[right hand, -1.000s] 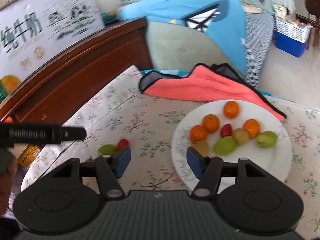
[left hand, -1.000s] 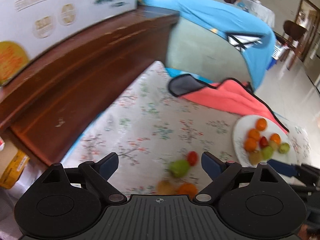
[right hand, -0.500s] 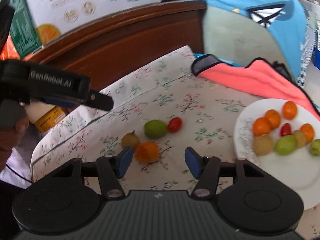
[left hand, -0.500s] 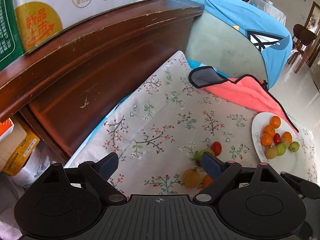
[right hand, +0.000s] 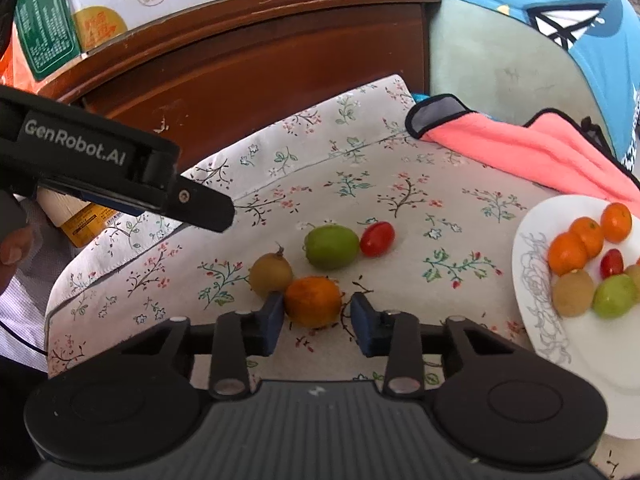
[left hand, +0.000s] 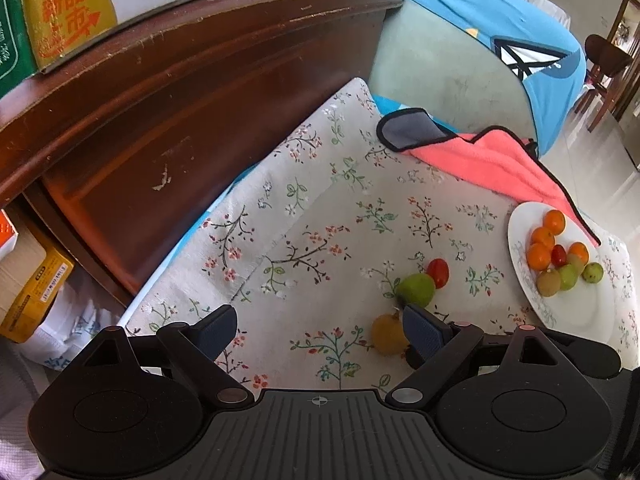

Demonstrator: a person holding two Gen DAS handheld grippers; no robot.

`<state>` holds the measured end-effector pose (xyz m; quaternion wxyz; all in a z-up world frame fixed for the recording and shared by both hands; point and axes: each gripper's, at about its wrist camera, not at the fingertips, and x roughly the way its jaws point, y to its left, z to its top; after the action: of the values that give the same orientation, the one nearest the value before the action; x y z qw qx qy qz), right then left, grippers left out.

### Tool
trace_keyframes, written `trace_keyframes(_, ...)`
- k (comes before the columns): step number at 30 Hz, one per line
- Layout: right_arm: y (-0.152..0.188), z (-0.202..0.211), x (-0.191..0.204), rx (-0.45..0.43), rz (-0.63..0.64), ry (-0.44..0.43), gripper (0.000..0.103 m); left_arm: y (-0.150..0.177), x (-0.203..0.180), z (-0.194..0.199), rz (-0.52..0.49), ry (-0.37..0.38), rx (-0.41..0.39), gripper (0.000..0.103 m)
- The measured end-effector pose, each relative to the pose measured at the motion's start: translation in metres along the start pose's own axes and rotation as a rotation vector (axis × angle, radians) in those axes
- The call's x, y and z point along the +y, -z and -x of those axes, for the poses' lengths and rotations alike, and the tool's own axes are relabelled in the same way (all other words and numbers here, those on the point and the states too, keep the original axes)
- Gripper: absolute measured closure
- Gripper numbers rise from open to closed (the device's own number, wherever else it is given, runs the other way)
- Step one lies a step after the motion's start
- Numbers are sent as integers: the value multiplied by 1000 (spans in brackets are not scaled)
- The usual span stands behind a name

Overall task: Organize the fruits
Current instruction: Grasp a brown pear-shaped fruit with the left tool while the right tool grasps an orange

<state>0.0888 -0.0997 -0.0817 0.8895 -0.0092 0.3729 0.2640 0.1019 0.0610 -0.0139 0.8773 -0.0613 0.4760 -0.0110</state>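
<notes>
Floral cloth surface (right hand: 360, 168): right gripper (right hand: 316, 312) jaws closing around orange (right hand: 313, 300), presumably for plate (right hand: 532, 320); left gripper (left hand: 320, 328) jaws spread, empty.

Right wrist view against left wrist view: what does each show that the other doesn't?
Only the right wrist view: the loose orange between the closing right gripper, and the left gripper from outside. Only the left wrist view: the left gripper wide open, empty, above the cloth. Both: brown fruit, green fruit, red tomato, plate.
</notes>
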Motion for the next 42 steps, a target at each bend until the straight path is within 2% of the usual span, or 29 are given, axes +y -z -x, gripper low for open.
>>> trace_keyframes(7,0,4,-2,6,-9,-3,72,6,-5,-9,-3,30,33,11)
trace_keyframes(12,4,15,-11,28,-27,37,72,16,-17,-19,-63,36,65,12)
trace_keyframes(20,11,31,-24,36,-51,63,72,26,-35,-30,-128,18,37,15)
trace_keyframes(24,11,32,-27,38,-56,67,72,27,-41,-34,-152,12,11,30)
trace_keyframes(27,12,35,-29,37,-62,77,72,27,-42,-39,-149,13,22,42)
trace_keyframes(33,12,37,-33,38,-92,84,72,30,-47,-42,-187,-4,-6,53)
trace_keyframes(37,13,36,-34,46,-105,74,72,30,-48,-40,-193,21,-21,72)
trace_keyframes(40,13,35,-35,49,-116,73,72,31,-51,-38,-206,31,-33,79)
trace_keyframes(42,14,36,-36,48,-122,72,72,31,-53,-36,-215,28,-43,79)
